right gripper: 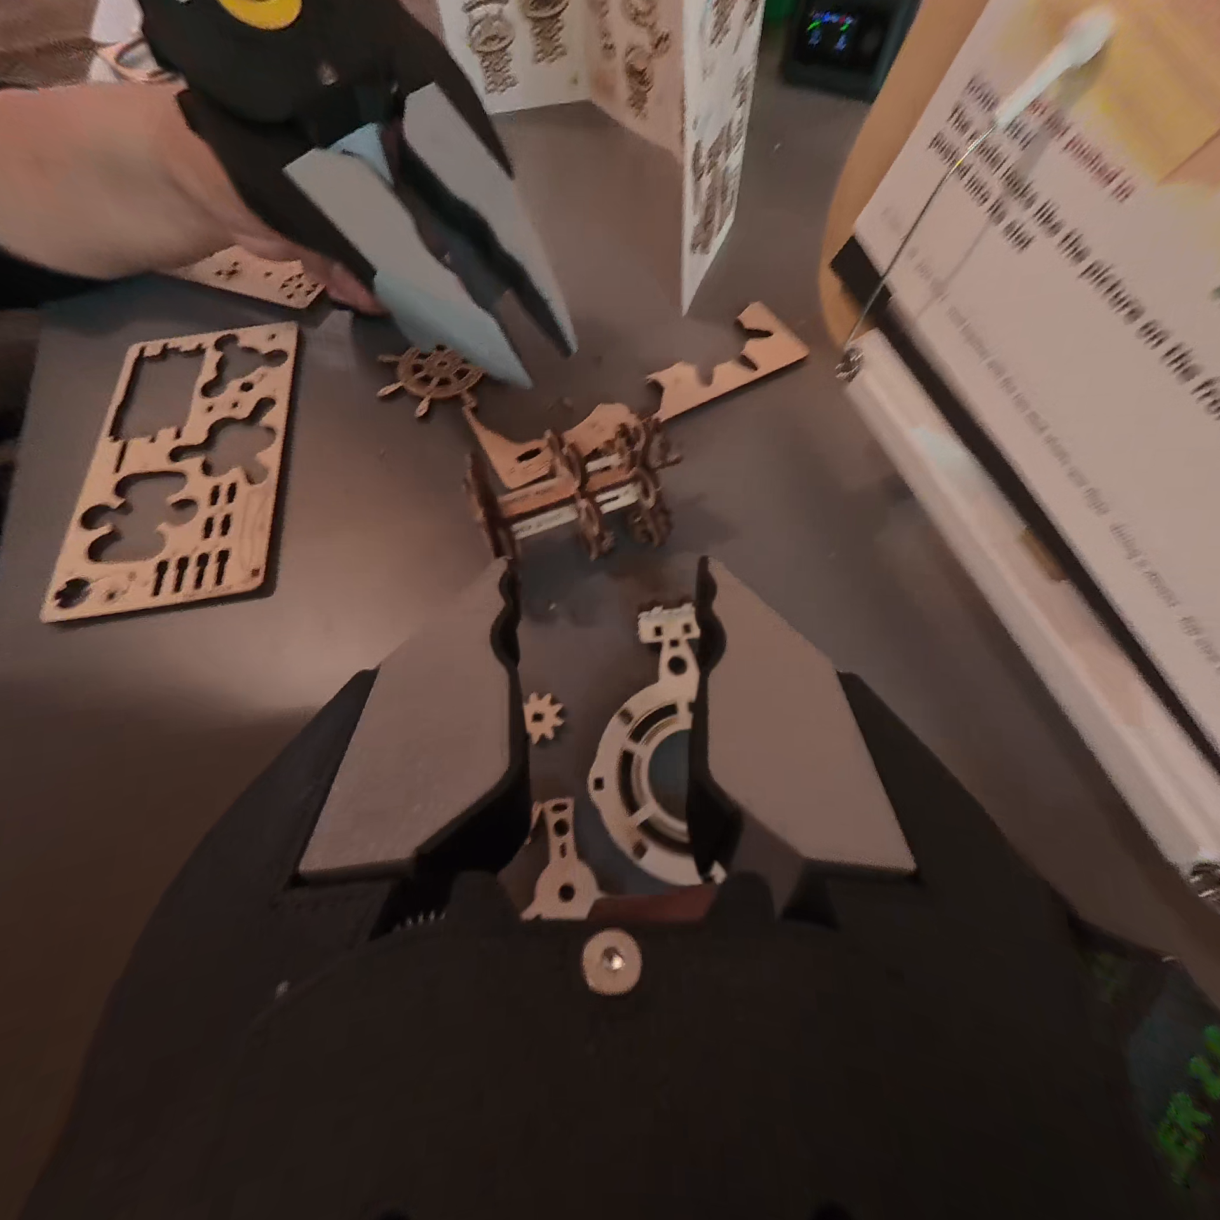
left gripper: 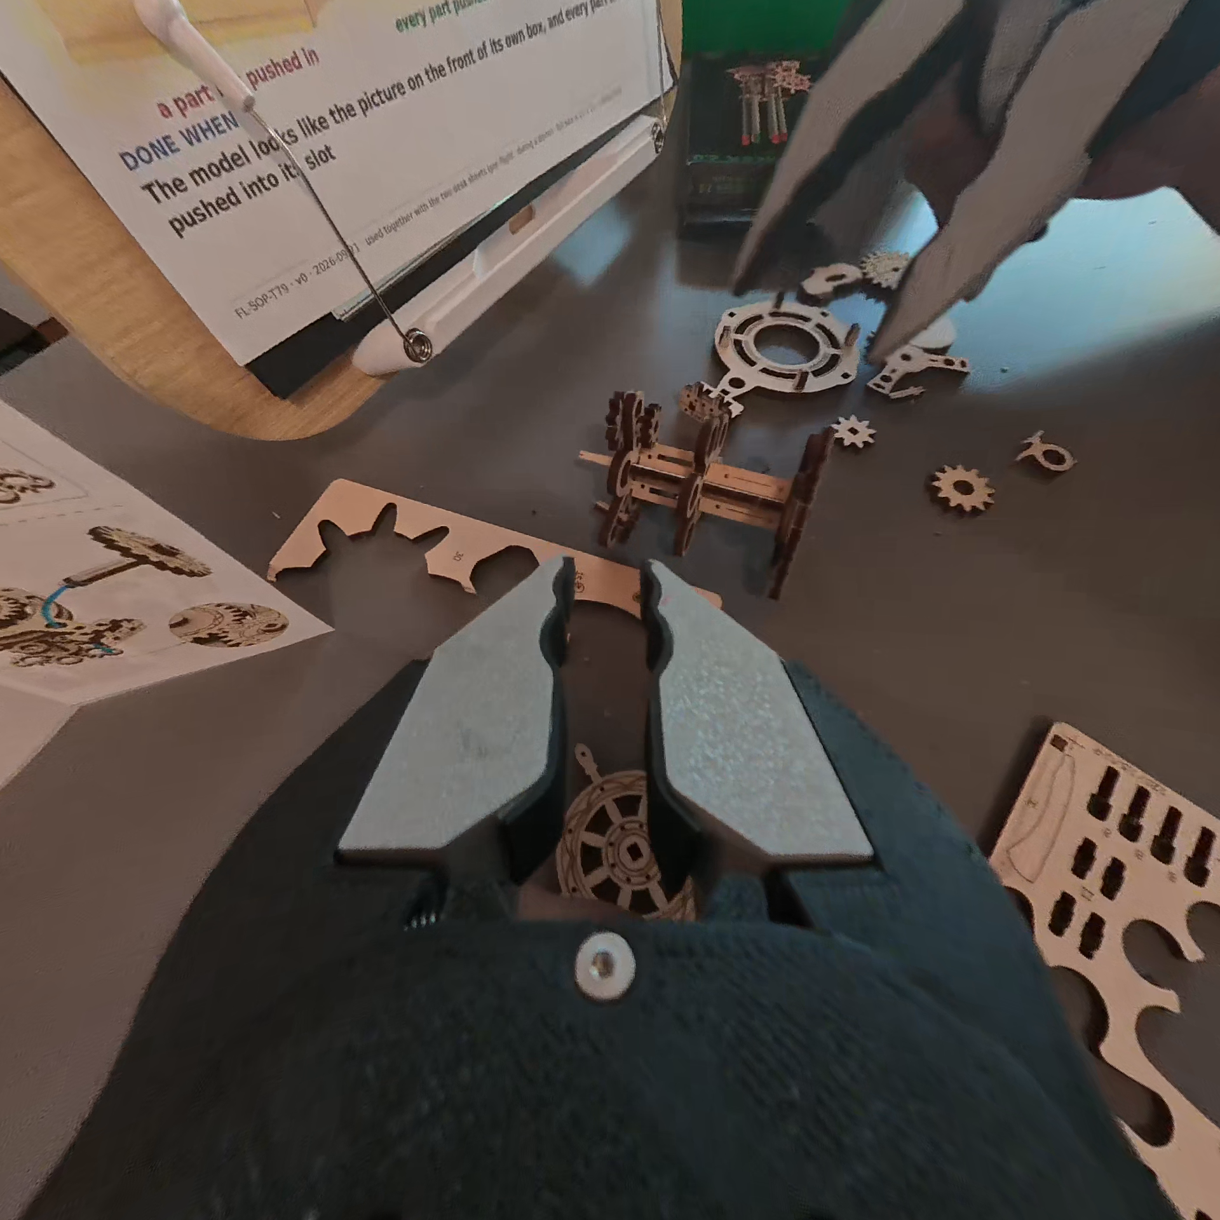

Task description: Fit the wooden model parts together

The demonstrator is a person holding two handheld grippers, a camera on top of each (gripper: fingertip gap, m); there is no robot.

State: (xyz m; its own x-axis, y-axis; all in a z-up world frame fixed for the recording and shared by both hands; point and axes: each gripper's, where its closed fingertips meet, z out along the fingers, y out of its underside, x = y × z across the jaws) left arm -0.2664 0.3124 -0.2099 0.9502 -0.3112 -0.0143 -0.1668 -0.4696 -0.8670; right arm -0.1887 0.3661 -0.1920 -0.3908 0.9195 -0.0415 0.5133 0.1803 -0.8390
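A partly built wooden axle assembly with gear discs (left gripper: pixel 706 488) stands on the dark table (left gripper: pixel 462 436); it also shows in the right wrist view (right gripper: pixel 568 488). My left gripper (left gripper: pixel 607 581) is open and empty, hovering over a wooden ship's wheel (left gripper: pixel 614 851) that lies flat on the table. My right gripper (right gripper: pixel 604 574) is open and empty, its fingers straddling a flat wooden ring part (right gripper: pixel 634 772) on the table. A small gear (right gripper: pixel 544 716) and a lever piece (right gripper: pixel 561 858) lie between its fingers too. The right gripper (left gripper: pixel 818 317) shows far off in the left wrist view.
Loose gears (left gripper: pixel 960 488) and small parts lie right of the assembly. Punched-out wooden sheets (right gripper: pixel 171 475) (left gripper: pixel 1122 858) and an offcut strip (left gripper: pixel 422 535) lie around. An instruction sheet on a stand (left gripper: pixel 370 198), a booklet (left gripper: pixel 132 594) and a dark box (left gripper: pixel 733 152) border the area. Spacing between my two grippers at the tips: around 11 cm. Measured from the fingertips, the wooden ship's wheel (left gripper: pixel 614 851) is 8 cm or so from the left gripper and 15 cm from the right.
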